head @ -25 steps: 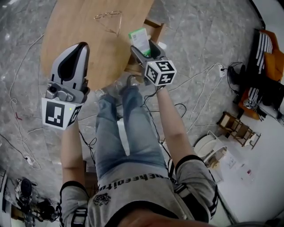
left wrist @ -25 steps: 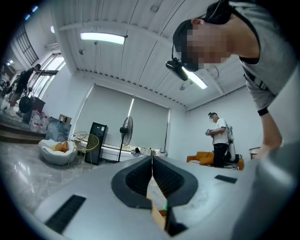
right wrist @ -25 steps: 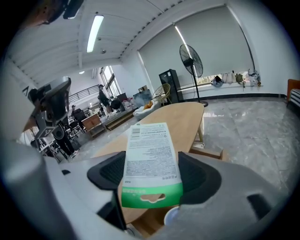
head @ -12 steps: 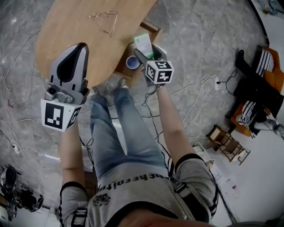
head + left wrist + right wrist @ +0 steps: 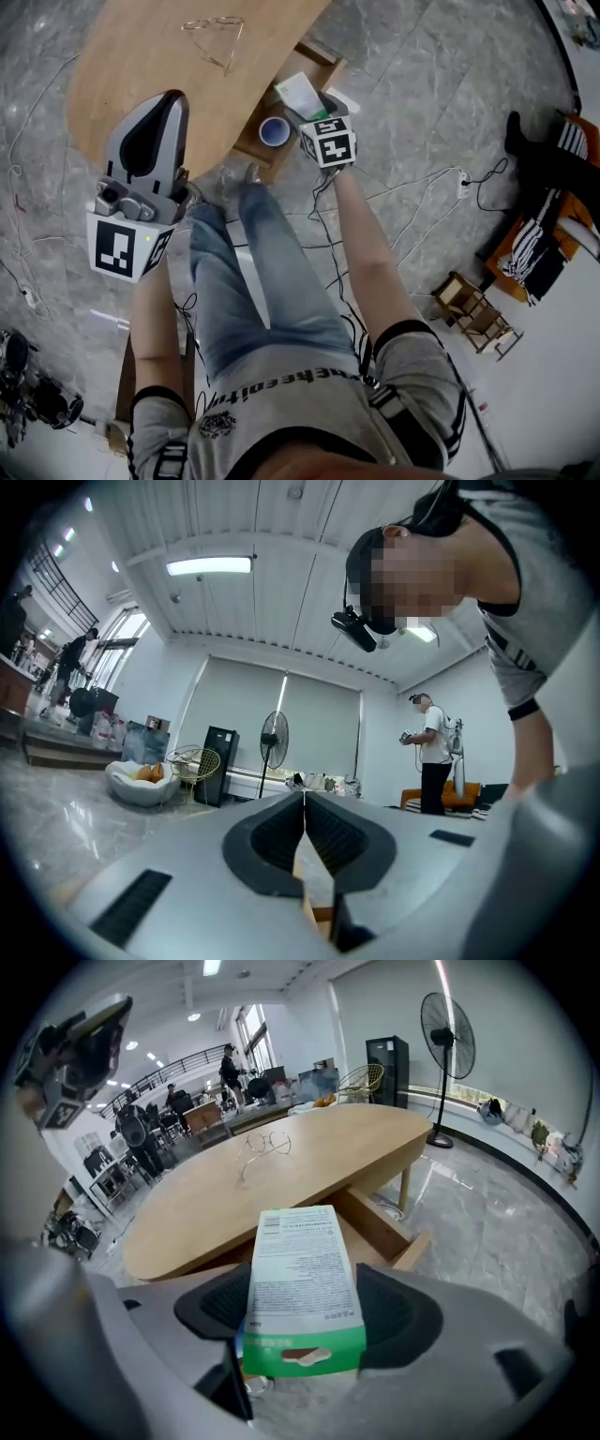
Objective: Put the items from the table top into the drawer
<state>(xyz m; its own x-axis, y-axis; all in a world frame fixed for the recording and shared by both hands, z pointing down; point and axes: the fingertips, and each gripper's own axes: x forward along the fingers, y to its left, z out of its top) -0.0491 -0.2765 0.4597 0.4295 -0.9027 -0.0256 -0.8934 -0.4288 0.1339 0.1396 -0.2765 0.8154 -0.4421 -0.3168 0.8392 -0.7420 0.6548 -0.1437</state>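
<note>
My right gripper [image 5: 309, 103] is shut on a white and green box [image 5: 298, 90], which it holds over the open wooden drawer [image 5: 314, 58] at the table's edge. In the right gripper view the box [image 5: 300, 1274] stands between the two pads, with the drawer [image 5: 380, 1227] beyond it. A blue-rimmed round thing [image 5: 275, 131] lies in the drawer. A pair of glasses [image 5: 214, 33] rests on the oval wooden table [image 5: 150, 66]. My left gripper [image 5: 172, 98] hovers over the table's near edge, shut and holding nothing; its jaws [image 5: 304, 799] point up at the ceiling.
The person's legs [image 5: 253, 272] stand right below the table edge. Cables [image 5: 412, 187] trail over the grey marble floor, and a small wooden chair [image 5: 473, 307] stands to the right. A standing fan [image 5: 448, 1026] is behind the table.
The right gripper has carried the box a little farther out and left over the drawer, and the blue-rimmed round thing inside has come into view. The left gripper has stayed put.
</note>
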